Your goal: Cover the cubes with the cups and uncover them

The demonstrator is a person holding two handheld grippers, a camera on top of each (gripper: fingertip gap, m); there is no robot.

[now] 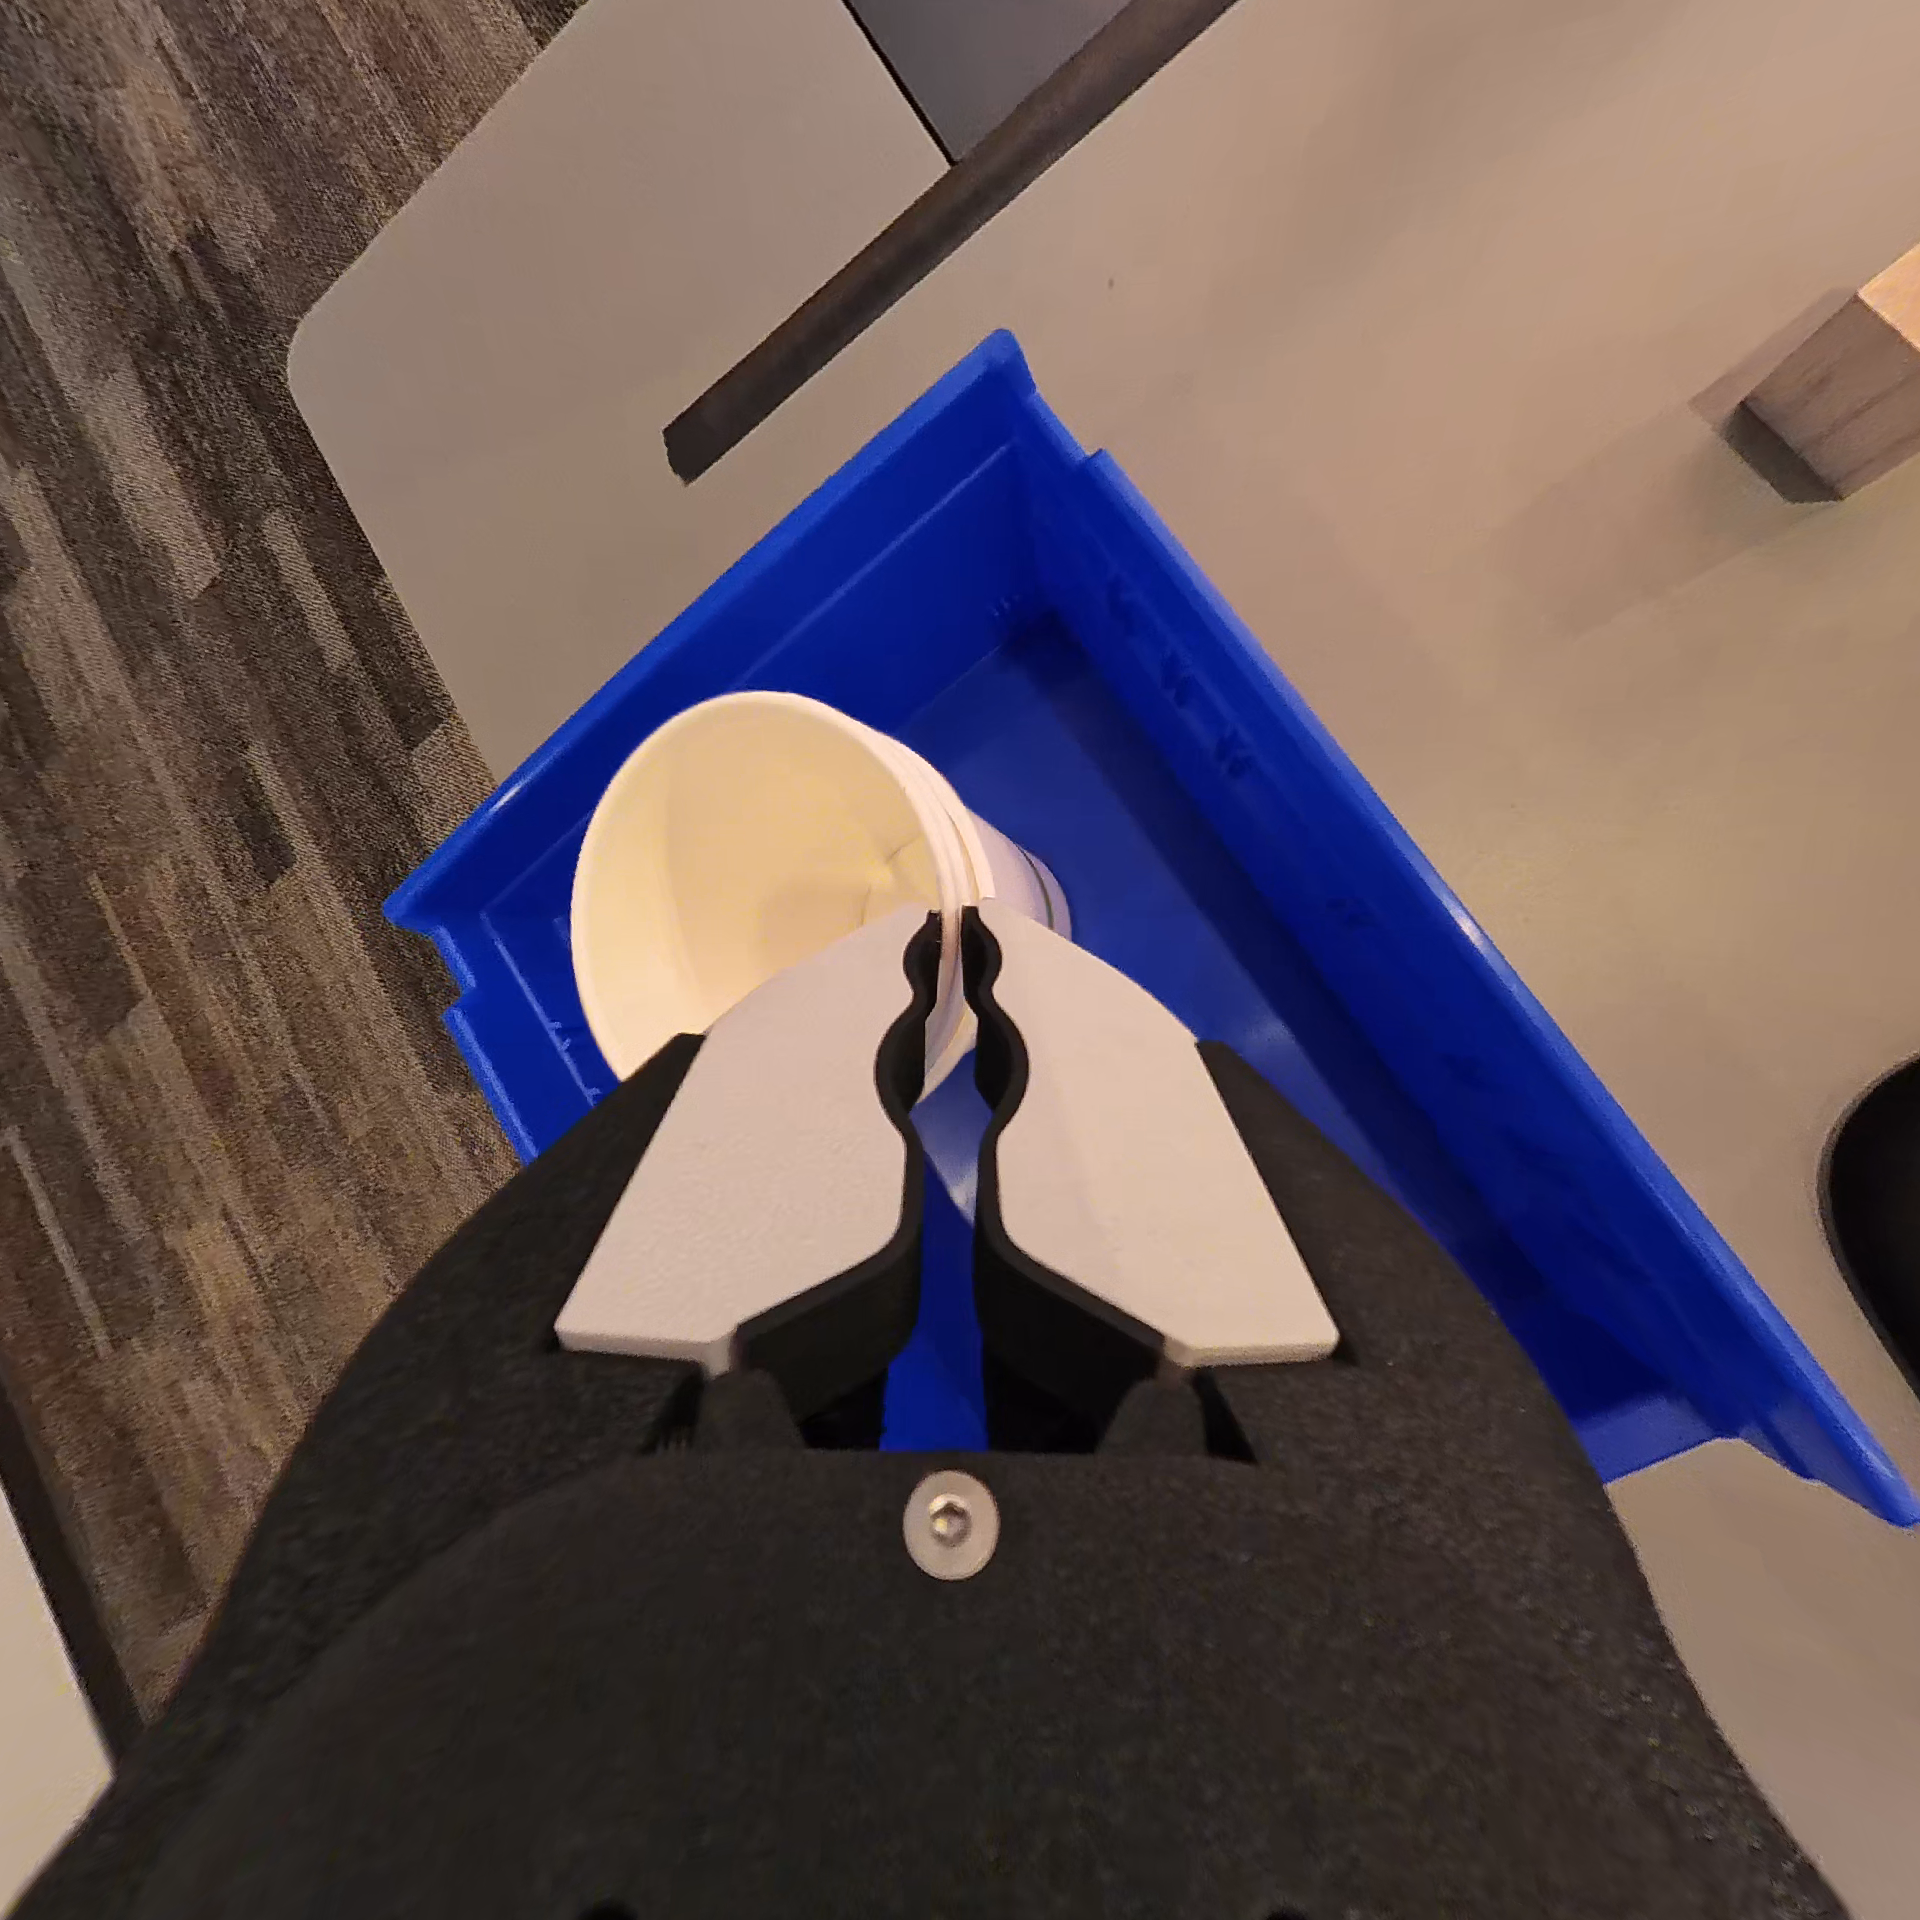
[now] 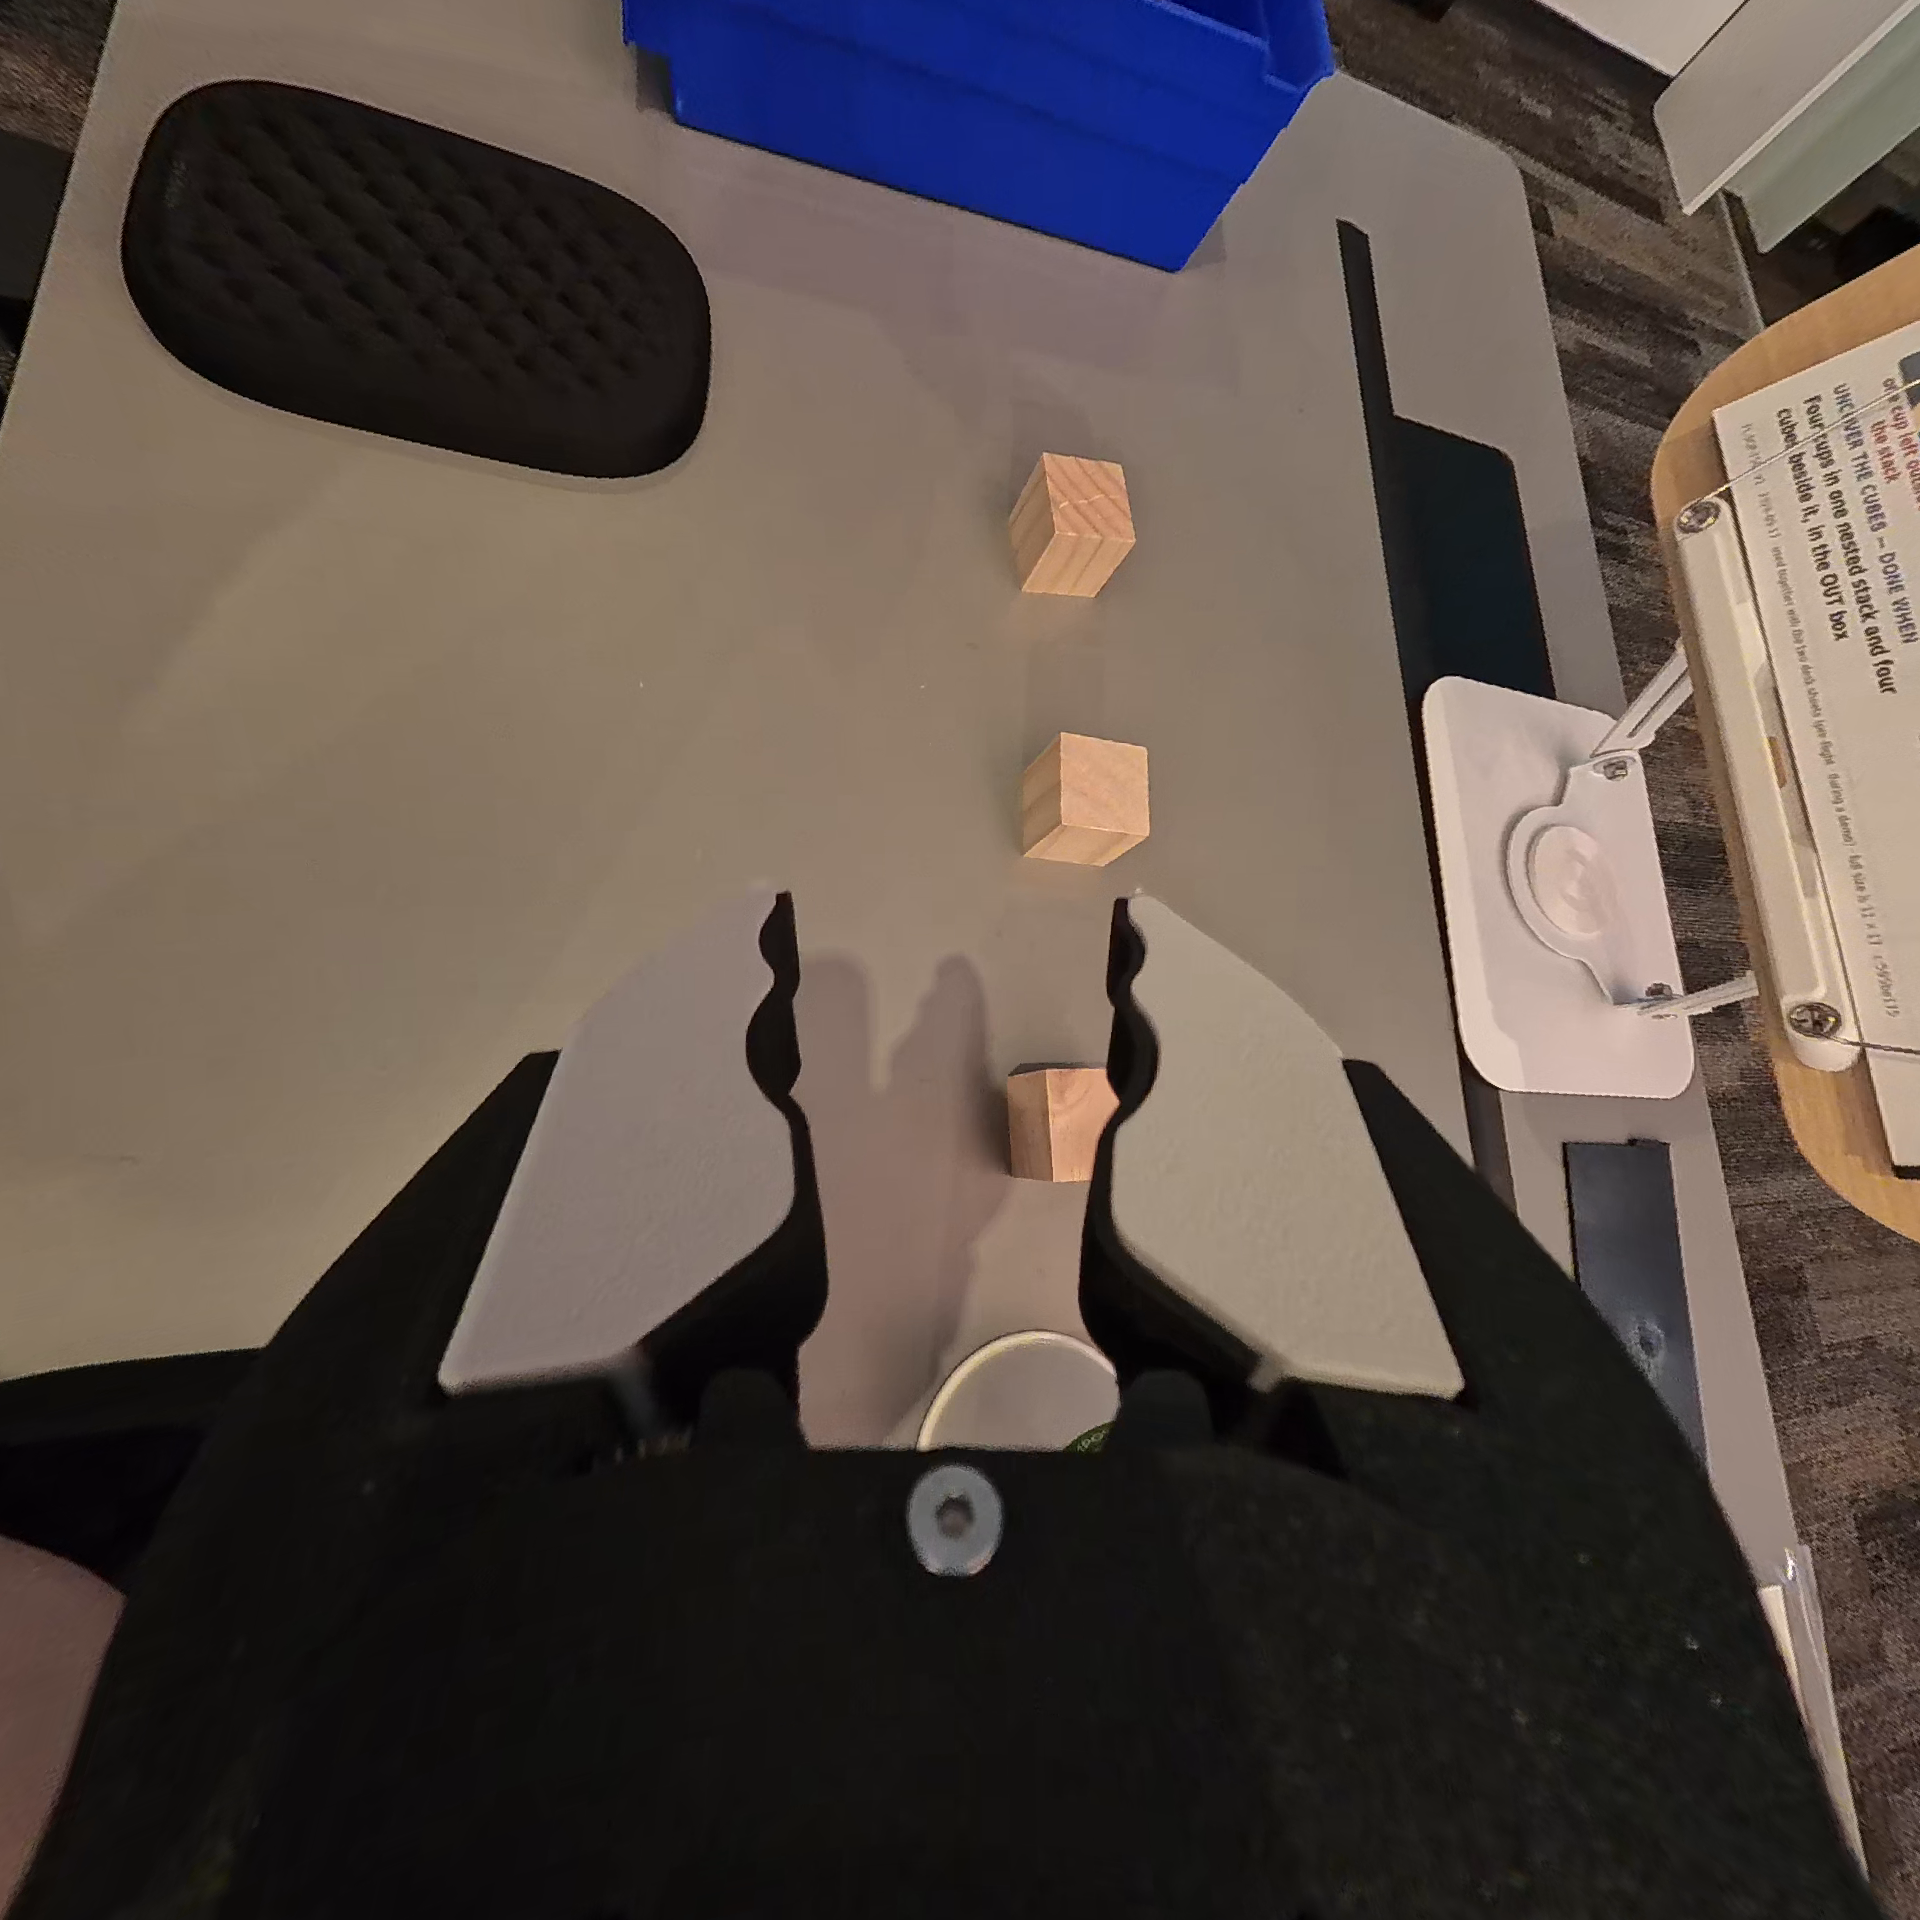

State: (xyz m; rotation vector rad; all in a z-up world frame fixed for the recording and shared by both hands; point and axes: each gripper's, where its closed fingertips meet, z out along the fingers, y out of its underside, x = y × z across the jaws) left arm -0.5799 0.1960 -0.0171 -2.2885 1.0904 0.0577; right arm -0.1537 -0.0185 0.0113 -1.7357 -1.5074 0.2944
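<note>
My left gripper (image 1: 951,920) is shut on the rim of a nested stack of white paper cups (image 1: 748,862), which lies tilted over the blue bin (image 1: 1299,852). One wooden cube (image 1: 1839,395) shows at the far right of the left wrist view. My right gripper (image 2: 951,904) is open and empty above the grey table (image 2: 468,727). Three wooden cubes stand in a line ahead of it: a far one (image 2: 1070,525), a middle one (image 2: 1084,795) and a near one (image 2: 1055,1122) beside the right finger. An upside-down white cup (image 2: 1023,1387) stands on the table under the right gripper.
A black quilted pad (image 2: 416,281) lies at the table's far left. The blue bin (image 2: 966,114) stands at the far edge. A white stand base (image 2: 1548,894) and a clipboard with a printed sheet (image 2: 1829,675) sit to the right. Carpet floor (image 1: 156,623) lies beyond the table.
</note>
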